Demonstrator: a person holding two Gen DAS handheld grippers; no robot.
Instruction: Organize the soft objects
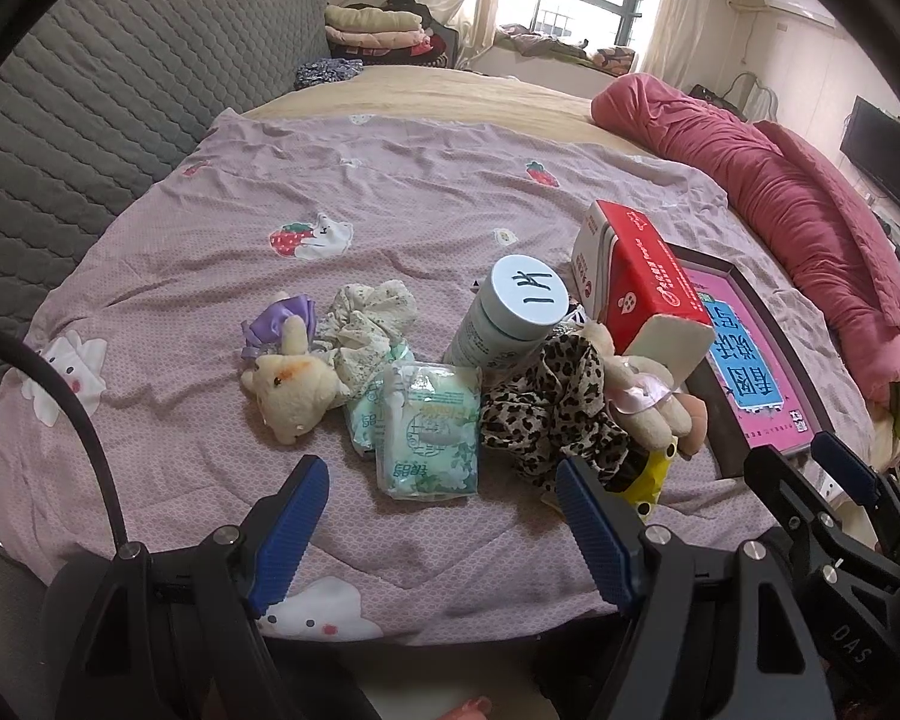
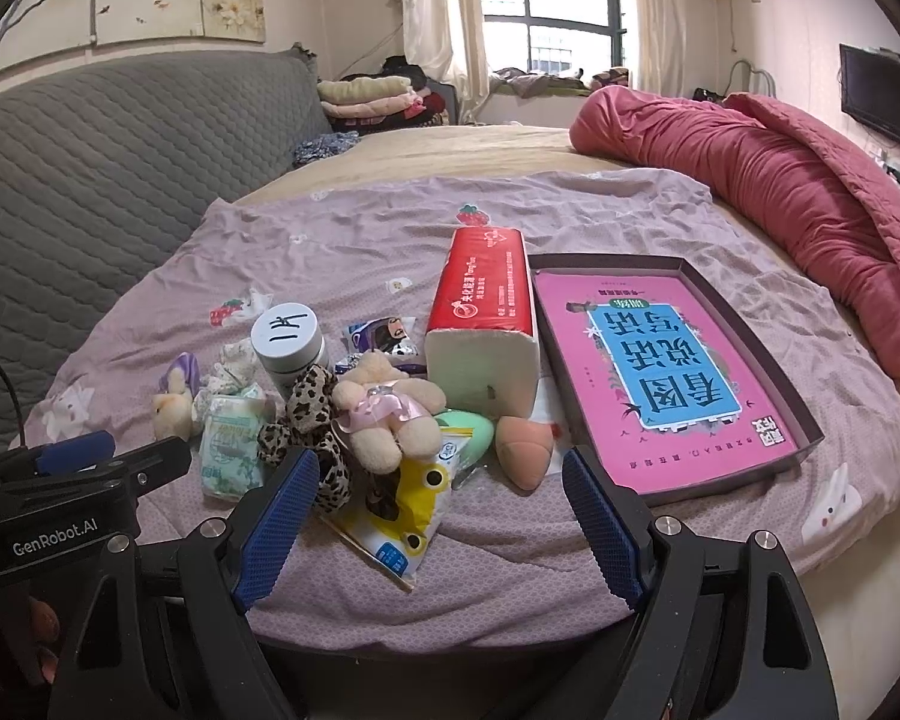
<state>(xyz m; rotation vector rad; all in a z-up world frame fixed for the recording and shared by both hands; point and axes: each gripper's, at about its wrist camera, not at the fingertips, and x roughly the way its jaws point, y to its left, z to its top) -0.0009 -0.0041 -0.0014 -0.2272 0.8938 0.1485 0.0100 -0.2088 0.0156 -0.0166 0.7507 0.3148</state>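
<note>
A heap of soft things lies on the purple bedspread (image 1: 390,192): a cream plush (image 1: 288,387) with a purple bow, a floral scrunchie (image 1: 369,318), two green tissue packs (image 1: 426,444), a leopard scrunchie (image 1: 546,408) and a plush bear in pink (image 2: 384,414). A red tissue pack (image 2: 483,324) stands beside a dark tray (image 2: 810,414) holding a pink book (image 2: 666,384). My left gripper (image 1: 444,492) is open just short of the tissue packs. My right gripper (image 2: 441,480) is open, near a yellow packet (image 2: 408,504) and a peach sponge (image 2: 525,450).
A white-lidded jar (image 1: 510,318) stands among the heap. A rolled red quilt (image 2: 780,192) lies along the right side of the bed. A grey quilted headboard (image 1: 90,120) rises at left. Folded clothes (image 2: 366,96) are stacked at the far end.
</note>
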